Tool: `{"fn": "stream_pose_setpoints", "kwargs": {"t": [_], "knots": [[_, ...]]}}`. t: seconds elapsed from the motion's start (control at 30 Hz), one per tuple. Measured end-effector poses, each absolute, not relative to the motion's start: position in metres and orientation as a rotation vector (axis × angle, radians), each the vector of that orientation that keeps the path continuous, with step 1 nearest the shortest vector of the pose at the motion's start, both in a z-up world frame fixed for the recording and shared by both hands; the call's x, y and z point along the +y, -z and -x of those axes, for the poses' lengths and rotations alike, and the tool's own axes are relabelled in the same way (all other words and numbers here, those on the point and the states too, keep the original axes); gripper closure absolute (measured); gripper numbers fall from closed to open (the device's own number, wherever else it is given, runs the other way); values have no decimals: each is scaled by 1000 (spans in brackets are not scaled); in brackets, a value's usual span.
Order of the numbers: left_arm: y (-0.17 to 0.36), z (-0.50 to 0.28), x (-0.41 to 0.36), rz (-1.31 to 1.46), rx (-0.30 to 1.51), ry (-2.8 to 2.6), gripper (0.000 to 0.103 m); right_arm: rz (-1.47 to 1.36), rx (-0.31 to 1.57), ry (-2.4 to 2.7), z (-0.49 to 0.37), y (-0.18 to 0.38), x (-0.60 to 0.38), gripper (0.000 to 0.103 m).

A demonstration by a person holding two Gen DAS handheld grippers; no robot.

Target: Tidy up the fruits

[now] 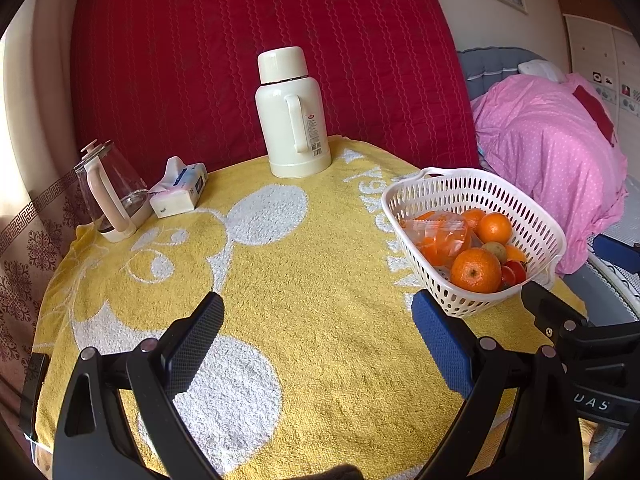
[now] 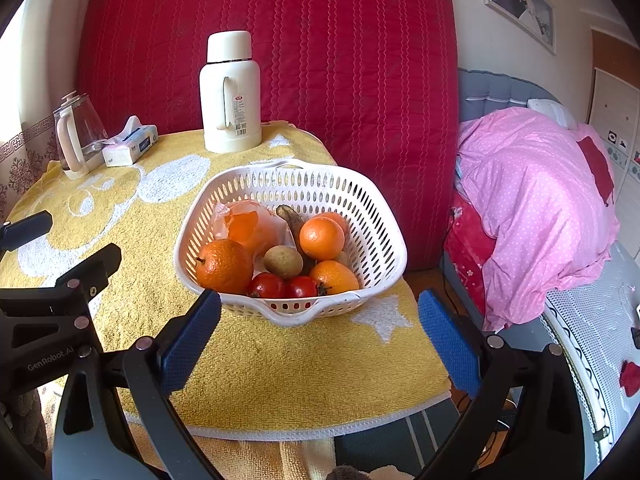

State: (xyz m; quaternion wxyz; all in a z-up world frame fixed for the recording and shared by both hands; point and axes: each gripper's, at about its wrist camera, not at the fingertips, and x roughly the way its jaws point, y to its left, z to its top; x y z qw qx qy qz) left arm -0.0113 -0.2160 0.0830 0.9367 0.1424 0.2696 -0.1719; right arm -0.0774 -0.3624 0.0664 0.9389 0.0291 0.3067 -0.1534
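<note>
A white slotted basket [image 2: 372, 216] stands on the yellow towel [image 2: 260, 360] near the table's right edge. It holds oranges [image 2: 224, 266], a bagged orange [image 2: 250, 228], a kiwi [image 2: 283, 262], two tomatoes [image 2: 280, 286] and a dark banana [image 2: 292, 218]. The basket also shows in the left wrist view [image 1: 536, 224] with oranges [image 1: 476, 270]. My right gripper [image 2: 318, 338] is open and empty just in front of the basket. My left gripper [image 1: 318, 340] is open and empty over the towel [image 1: 300, 280], left of the basket.
A cream thermos [image 1: 292, 114] stands at the back. A glass kettle [image 1: 110, 192] and a tissue pack [image 1: 180, 190] are at the back left. A red quilt [image 1: 260, 40] hangs behind. A bed with pink bedding [image 2: 532, 204] is to the right.
</note>
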Motion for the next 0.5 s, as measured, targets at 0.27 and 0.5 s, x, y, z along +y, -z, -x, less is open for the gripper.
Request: {"fn": "stream_pose_setpoints", "kwargs": {"t": [0.27, 0.5], "knots": [[-85, 11, -211, -283, 550, 353, 9, -66, 631, 309, 76, -65, -361, 3], [-82, 6, -189, -240, 588, 333, 9, -88, 660, 293, 72, -56, -345, 3]]}}
